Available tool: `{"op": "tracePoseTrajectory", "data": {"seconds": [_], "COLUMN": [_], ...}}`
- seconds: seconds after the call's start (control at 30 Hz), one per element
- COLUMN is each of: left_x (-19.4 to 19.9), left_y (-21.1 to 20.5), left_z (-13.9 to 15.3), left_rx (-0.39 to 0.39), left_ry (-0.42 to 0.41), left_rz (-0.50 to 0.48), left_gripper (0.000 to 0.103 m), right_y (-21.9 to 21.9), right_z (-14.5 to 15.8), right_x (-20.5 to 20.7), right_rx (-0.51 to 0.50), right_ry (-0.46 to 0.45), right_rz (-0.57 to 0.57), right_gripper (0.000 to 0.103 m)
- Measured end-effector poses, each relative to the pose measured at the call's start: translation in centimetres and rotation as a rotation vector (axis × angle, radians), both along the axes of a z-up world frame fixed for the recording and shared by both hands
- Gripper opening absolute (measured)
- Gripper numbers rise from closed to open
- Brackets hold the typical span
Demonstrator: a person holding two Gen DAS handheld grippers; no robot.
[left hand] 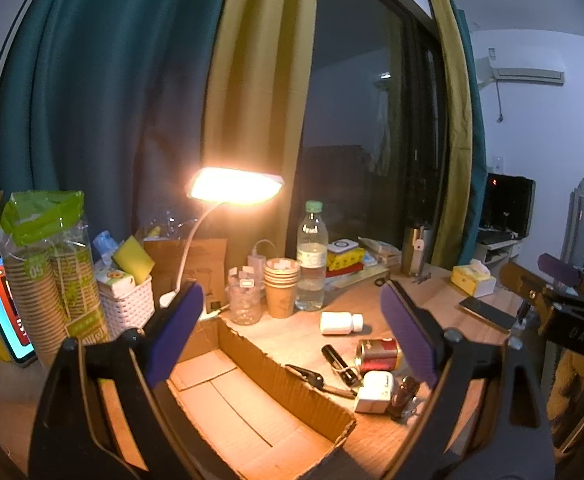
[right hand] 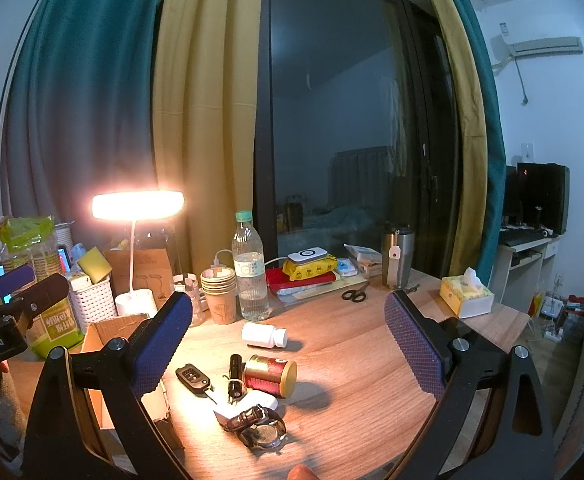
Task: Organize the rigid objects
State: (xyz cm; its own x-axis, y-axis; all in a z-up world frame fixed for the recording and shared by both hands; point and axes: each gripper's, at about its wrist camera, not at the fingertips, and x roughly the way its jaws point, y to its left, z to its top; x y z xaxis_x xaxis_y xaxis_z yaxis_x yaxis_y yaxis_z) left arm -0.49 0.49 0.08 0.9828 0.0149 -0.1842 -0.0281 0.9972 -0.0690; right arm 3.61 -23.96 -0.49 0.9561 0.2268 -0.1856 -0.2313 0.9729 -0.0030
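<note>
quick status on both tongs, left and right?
Left tongs: open, holding nothing, above the cardboard box.
Right tongs: open, holding nothing.

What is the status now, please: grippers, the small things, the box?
Left gripper open, empty, over cardboard box. Right gripper open, empty. Pill bottle, can, car key, watch on desk, outside box. Nothing blocking.
</note>
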Motion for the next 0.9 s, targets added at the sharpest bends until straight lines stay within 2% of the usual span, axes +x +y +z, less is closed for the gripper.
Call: {"op": "tracePoseTrajectory", "data": {"seconds": [0.9], "left_x": [-0.18], "left_y": [0.02], "left_z": [0.29], "left_rx": [-0.009], "left_ry": [-0.002], "left_rz": [0.005], "left_gripper": [0.091], "right_y": [-0.01], "right_z": [-0.05], "right_x": [0.04], "right_rx": [0.001], "right_ry": [0.002], "right_rz": [0.002], "right_gripper": [0.099]}}
